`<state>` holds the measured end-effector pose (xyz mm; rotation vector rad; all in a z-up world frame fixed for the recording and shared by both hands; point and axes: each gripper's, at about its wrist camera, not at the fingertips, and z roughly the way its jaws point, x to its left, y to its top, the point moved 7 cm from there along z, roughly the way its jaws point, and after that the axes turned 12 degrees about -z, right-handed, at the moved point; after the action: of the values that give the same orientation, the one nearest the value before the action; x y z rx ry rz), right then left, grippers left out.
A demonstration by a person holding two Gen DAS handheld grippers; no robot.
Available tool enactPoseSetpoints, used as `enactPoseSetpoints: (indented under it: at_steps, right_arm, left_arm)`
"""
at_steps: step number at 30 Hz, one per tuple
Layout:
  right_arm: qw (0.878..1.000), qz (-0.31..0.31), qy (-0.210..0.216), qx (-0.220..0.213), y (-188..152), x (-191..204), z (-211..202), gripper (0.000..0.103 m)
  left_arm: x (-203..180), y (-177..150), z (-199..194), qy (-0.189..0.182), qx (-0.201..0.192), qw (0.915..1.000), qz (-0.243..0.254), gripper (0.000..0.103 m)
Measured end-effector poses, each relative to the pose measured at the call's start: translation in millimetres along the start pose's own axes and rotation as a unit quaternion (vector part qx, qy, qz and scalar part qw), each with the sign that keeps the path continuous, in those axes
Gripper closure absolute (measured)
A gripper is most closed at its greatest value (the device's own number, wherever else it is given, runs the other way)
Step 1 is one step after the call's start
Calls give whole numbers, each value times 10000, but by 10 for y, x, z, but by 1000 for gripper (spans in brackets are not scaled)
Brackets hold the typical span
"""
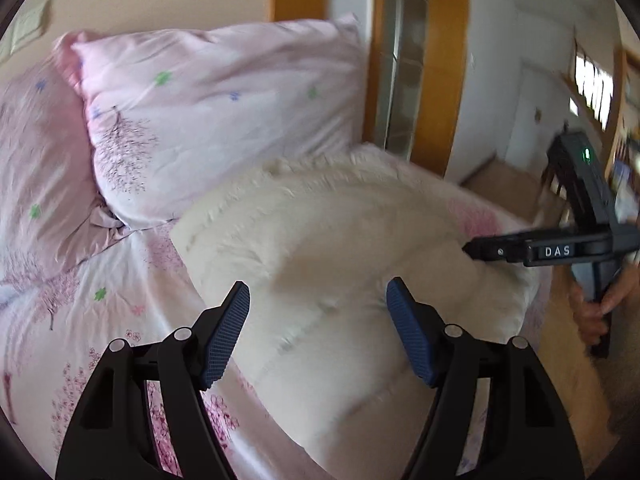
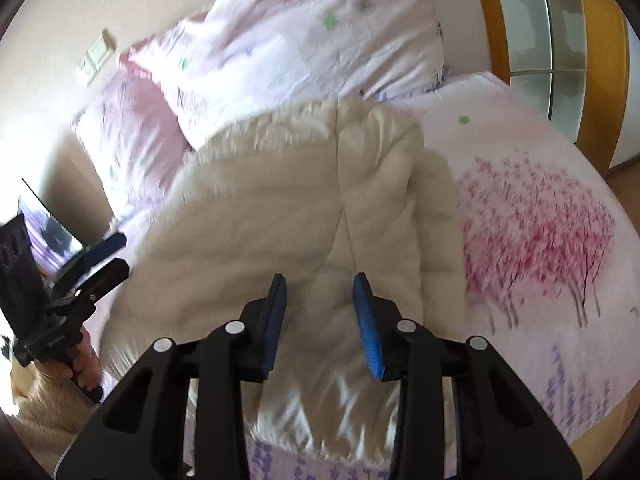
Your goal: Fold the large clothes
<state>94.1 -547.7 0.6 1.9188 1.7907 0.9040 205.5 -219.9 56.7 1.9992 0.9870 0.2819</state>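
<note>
My left gripper [image 1: 318,300] is spread wide with nothing between its blue pads [image 1: 224,336], hanging just above the near part of the cream padded coat [image 1: 340,248]. My right gripper [image 2: 320,312] is parted too, less widely, and holds nothing; it hovers over the coat's [image 2: 304,208] centre seam, and in the left wrist view its tips [image 1: 480,248] sit at the coat's right edge, though I cannot tell whether they touch the fabric.

I judge this to be a moment between folds: the coat lies on the bed as a thick bundle, its fluffy trim [image 2: 256,128] towards the pillows, and one side seems already lapped over the middle. The next move, I think, calls for lowering both grippers to pinch an edge through the bulky quilting, deep enough that the slippery shell does not slide out, then lifting both sides evenly.

The coat rests on a bed [image 2: 532,220] dressed in a white sheet printed with pink blossom trees. Two pink-and-white pillows [image 1: 224,120] lie at the head, near the coat's trim. Beyond stand a cream wall and a wooden-framed glazed door [image 2: 552,32].
</note>
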Motion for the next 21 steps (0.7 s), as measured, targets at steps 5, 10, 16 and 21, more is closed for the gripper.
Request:
enactPoseSetpoints:
  at_steps: [5, 10, 16, 21]
  right_arm:
    - [9998, 170, -12, 120, -202, -40, 210, 67]
    - [9991, 376, 122, 128, -249, -85, 315, 67]
    - [9988, 442, 71, 188, -247, -81, 335, 67]
    - [9987, 495, 40, 153, -242, -70, 355, 66]
  left_arm:
    - [-5, -205, 154, 85, 231, 9997, 76, 29]
    - [48, -317, 255, 189, 353, 9992, -26, 26]
    - [49, -358, 299, 321, 343, 9989, -81, 24]
    - [53, -388, 314, 412, 319, 9986, -107, 23]
